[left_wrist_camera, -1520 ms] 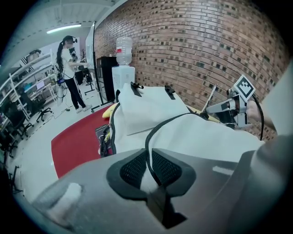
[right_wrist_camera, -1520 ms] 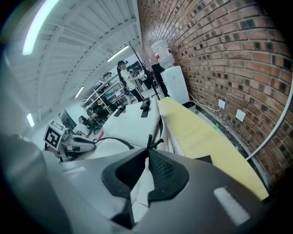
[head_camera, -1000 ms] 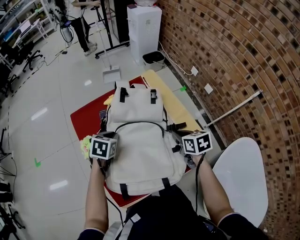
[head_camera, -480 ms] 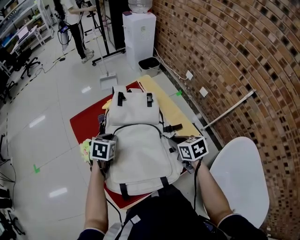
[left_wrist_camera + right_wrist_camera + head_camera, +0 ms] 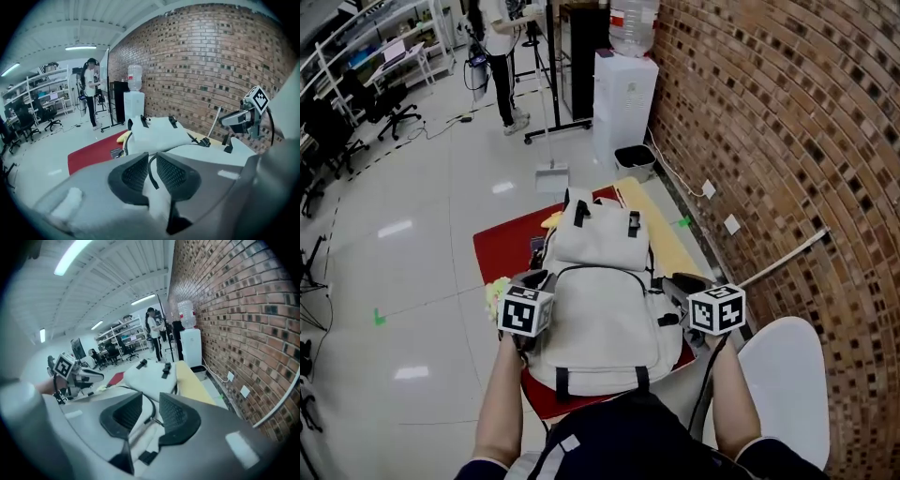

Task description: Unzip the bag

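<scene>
The head view looks steeply down on the bag from above its near end. The camera on the left gripper sits low against the bag's left edge, that on the right gripper against its right edge. Both face along the bag, sharing its far strapped end and the water dispenser beyond it.

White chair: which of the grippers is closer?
Right. The right gripper, its jaws just opened with the backpack's zipper between them, is beside the white chair; the left gripper is across the backpack.
</scene>
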